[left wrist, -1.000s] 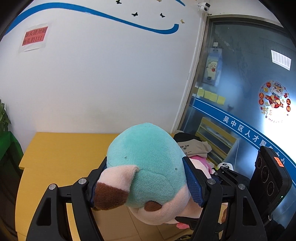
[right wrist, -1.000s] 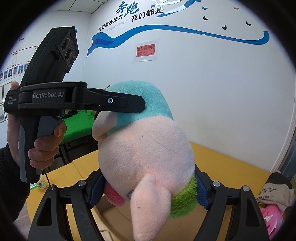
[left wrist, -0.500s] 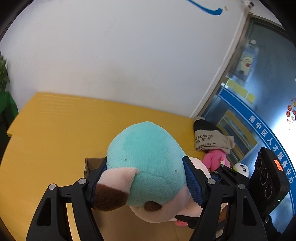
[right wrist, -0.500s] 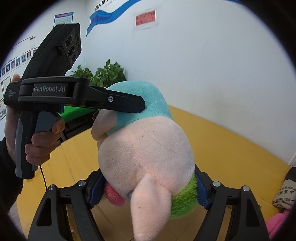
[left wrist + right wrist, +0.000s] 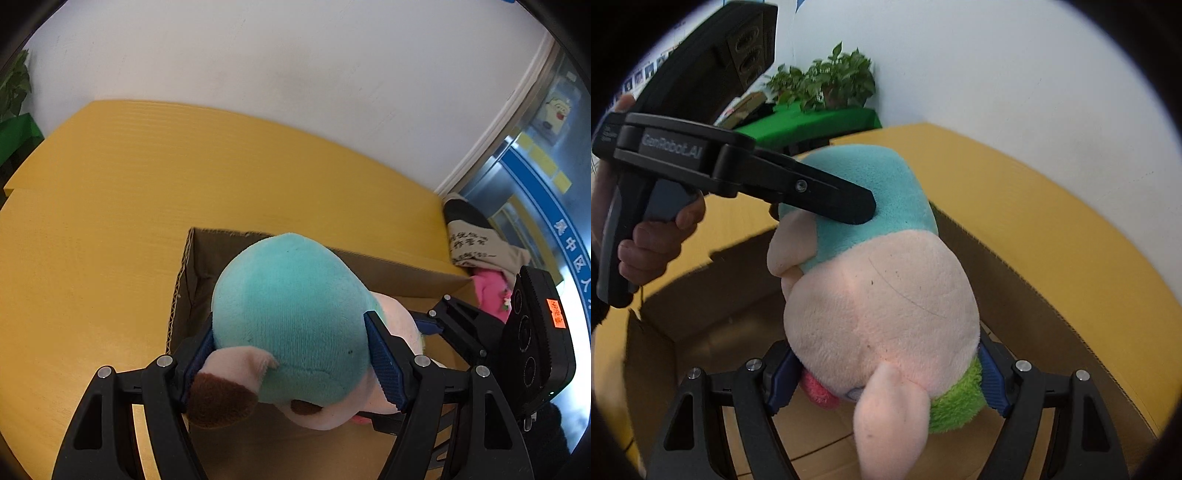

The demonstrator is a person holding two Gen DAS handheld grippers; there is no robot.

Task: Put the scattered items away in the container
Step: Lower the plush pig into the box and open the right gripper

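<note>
A plush toy (image 5: 295, 314) with a teal cap, pale pink face and green collar hangs over an open cardboard box (image 5: 192, 266). My left gripper (image 5: 291, 354) is shut on its teal head. My right gripper (image 5: 882, 373) is shut on its lower part by the green collar (image 5: 956, 402). The plush (image 5: 882, 295) fills the right wrist view, with the box (image 5: 1034, 295) under it. The left gripper's black finger (image 5: 820, 195) presses on the teal cap there. The box floor below the plush is mostly hidden.
The box sits on a yellow table (image 5: 147, 177) against a white wall. A beige and black cloth item (image 5: 476, 243) and a pink item (image 5: 491, 291) lie at the table's right end. A green table with plants (image 5: 827, 85) stands to the left.
Both grippers have tilted down and lowered the plush toward the box. The box, out of sight a second ago, now lies right under the toy. The grip is unchanged.
</note>
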